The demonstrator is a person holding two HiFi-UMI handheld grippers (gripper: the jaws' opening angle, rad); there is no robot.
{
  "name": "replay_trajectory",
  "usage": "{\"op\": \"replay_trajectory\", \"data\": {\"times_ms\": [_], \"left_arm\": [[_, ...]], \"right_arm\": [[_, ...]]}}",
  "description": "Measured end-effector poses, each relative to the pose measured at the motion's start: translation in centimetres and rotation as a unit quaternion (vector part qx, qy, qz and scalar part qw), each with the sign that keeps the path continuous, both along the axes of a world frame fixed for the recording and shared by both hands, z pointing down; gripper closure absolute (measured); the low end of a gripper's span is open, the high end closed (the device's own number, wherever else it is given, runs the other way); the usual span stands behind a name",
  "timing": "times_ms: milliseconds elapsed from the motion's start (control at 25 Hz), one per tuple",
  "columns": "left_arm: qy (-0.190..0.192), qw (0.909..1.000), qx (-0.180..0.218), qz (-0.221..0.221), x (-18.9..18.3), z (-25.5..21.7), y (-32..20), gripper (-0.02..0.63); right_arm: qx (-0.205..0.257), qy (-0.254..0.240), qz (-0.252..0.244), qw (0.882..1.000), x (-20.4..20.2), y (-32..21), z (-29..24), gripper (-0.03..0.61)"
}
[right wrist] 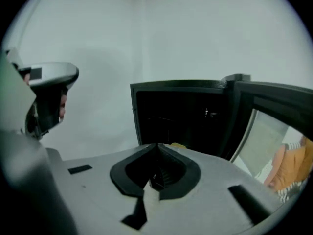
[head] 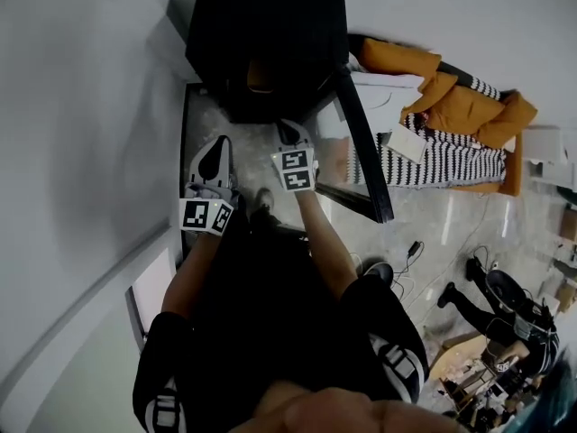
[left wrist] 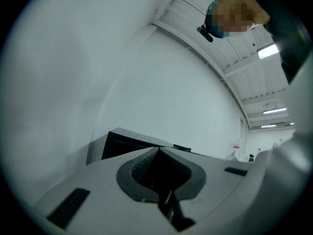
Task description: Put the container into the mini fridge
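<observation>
Mini fridge, a black box-shaped cabinet (head: 270,25), stands against the white wall (head: 90,106). Its glass-fronted door (head: 365,142) is swung wide, which keeps the interior reachable. My left gripper (head: 218,150) and right gripper (head: 290,133) hover before the opening, each with jaws pressed together on nothing. A small yellowish container (head: 259,78) sits inside, its shape indistinct. Placing looks done.

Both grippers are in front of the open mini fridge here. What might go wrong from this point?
1. The open door juts out just to the right of the right gripper, so a sideways swing might knock it.
2. Cables lie beside the person's shoe, a possible trip hazard when stepping back.
</observation>
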State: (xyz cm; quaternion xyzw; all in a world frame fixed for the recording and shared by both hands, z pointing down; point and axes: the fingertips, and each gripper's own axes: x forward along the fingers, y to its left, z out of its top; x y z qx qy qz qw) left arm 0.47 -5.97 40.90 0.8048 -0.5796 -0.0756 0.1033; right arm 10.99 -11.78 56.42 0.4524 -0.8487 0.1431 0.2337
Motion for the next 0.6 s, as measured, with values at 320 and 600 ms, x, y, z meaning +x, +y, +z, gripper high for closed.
{"op": "replay_trajectory", "data": {"times_ms": [320, 600], "left_arm": [[-0.02, 0.9997, -0.004, 0.015, -2.1, 0.6, 2.3, 0.609], [-0.022, 0.9995, -0.02, 0.004, -5.9, -0.4, 4.0, 0.609]], "right_arm": [[0.017, -0.06, 0.027, 0.998, -0.5, 3.4, -4.2, 0.575], [0.031, -0.09, 0.054, 0.994, -2.0, 7.3, -8.4, 0.575]]}}
